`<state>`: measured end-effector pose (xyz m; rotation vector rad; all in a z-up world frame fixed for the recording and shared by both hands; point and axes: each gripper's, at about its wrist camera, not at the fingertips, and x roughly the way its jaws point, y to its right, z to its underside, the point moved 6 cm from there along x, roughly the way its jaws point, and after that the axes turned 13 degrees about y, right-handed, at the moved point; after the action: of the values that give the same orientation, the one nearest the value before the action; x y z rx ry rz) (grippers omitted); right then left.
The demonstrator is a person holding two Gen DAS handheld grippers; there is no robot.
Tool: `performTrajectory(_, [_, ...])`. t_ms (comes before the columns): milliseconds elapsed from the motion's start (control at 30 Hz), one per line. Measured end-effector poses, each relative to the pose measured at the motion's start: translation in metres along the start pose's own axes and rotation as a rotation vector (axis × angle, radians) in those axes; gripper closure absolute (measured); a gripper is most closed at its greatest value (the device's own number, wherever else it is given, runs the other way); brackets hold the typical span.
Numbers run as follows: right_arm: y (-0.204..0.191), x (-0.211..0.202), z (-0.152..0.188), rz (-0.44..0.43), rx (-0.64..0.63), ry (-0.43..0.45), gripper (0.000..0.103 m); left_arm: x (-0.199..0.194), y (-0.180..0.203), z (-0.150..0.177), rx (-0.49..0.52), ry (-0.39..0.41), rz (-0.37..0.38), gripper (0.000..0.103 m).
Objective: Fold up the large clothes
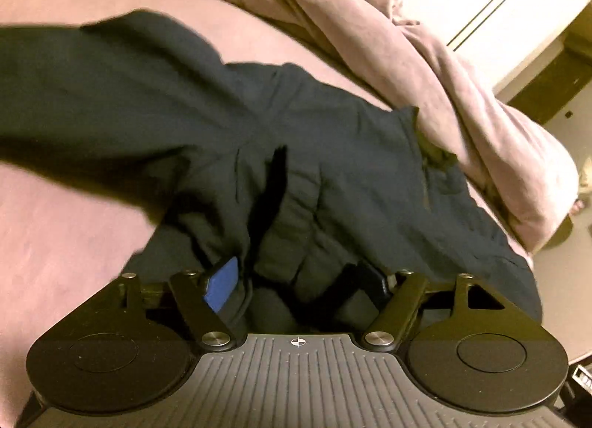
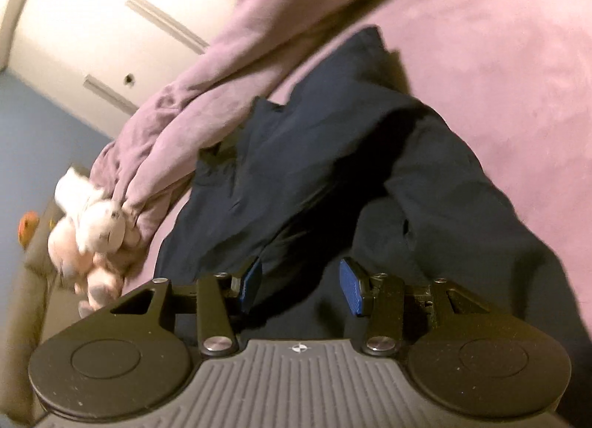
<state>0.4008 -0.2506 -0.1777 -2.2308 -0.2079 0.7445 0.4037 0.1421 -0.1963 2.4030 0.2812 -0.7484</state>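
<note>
dark navy garment [image 1: 207,102] lies rumpled across the pink bed [image 1: 66,235], one long part running off to the left in the left wrist view, the bulk bunched right under both tools. its far edge touches the heaped pink duvet [image 1: 388,58]. left tool [image 1: 296,282]: jaws stand wide, cloth bulging up between them, but the blue pad [image 1: 222,283] doesn't look pressed on it, so i read it as not gripping. right tool [image 2: 299,283]: jaws partly apart, dark fabric in the gap and below; pads look clear of it, no pinch visible. both views are motion-blurred, so the seams are hard to pick out. my read: we're between grips, garment not yet flat. for a clean fold, take one layer at an edge or corner, not the wad in the middle; pull the two tools apart to tension the cloth before laying it over. keep the far side off the duvet or it'll drag. plush toy [image 2: 96,221] sits at the bed's edge, clear of the work.
</note>
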Motion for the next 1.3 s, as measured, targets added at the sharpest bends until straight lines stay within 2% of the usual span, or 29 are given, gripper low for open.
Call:
performTrajectory(67, [0.010,0.008,-0.005,0.009,0.063,0.015,0.056,0.007,0.003,-0.003,0.074,-0.015,-0.055,0.046])
performTrajectory(100, [0.015,0.011,-0.008,0.022,0.090,0.021,0.057,0.007,0.005,-0.004,0.080,-0.026,-0.060,0.049])
performTrajectory(233, [0.027,0.014,-0.018,0.028,0.144,0.040,0.057,-0.019,0.002,-0.006,0.080,-0.039,-0.023,0.052])
performTrajectory(333, [0.036,0.012,-0.024,0.038,0.161,0.066,0.059,-0.044,-0.007,-0.007,0.062,-0.035,-0.008,0.052])
performTrajectory(433, [0.049,0.012,-0.028,0.049,0.206,0.091,0.066,-0.061,-0.005,-0.010,0.073,-0.006,0.051,0.043])
performTrajectory(500, [0.055,0.013,-0.030,0.056,0.239,0.105,0.067,-0.055,0.002,-0.010,0.058,-0.010,0.098,0.042])
performTrajectory(567, [0.058,0.016,-0.031,0.063,0.255,0.117,0.071,-0.041,0.006,-0.009,0.048,-0.009,0.109,0.042])
performTrajectory(667, [0.055,0.019,-0.031,0.079,0.216,0.116,0.074,-0.011,0.008,-0.007,0.084,-0.011,0.068,0.041])
performTrajectory(733, [0.056,0.019,-0.032,0.081,0.189,0.108,0.078,0.006,0.006,-0.009,0.097,-0.013,0.025,0.046])
performTrajectory(800, [0.057,0.018,-0.032,0.079,0.177,0.107,0.082,0.015,0.004,-0.009,0.062,-0.029,0.036,0.061])
performTrajectory(833, [0.057,0.019,-0.031,0.081,0.164,0.109,0.082,0.018,0.005,-0.010,0.061,-0.029,0.035,0.062])
performTrajectory(900, [0.056,0.019,-0.031,0.083,0.149,0.112,0.082,0.019,0.013,-0.017,0.120,0.003,0.045,0.075])
performTrajectory(967, [0.054,0.019,-0.030,0.083,0.152,0.114,0.080,0.016,0.025,-0.028,0.207,0.061,0.053,0.089])
performTrajectory(1000, [0.052,0.019,-0.031,0.078,0.154,0.114,0.077,0.016,0.029,-0.035,0.235,0.089,0.037,0.091])
performTrajectory(1067, [0.050,0.019,-0.031,0.067,0.168,0.116,0.070,0.014,0.034,-0.047,0.253,0.126,0.023,0.092])
performTrajectory(1133, [0.049,0.021,-0.032,0.053,0.190,0.117,0.057,0.014,0.037,-0.060,0.275,0.181,-0.005,0.092])
performTrajectory(1233, [0.044,0.022,-0.034,0.045,0.177,0.124,0.051,0.016,0.043,-0.073,0.334,0.264,-0.035,0.092])
performTrajectory(1300, [0.041,0.025,-0.034,0.057,0.160,0.127,0.051,0.020,0.046,-0.076,0.352,0.299,-0.056,0.092])
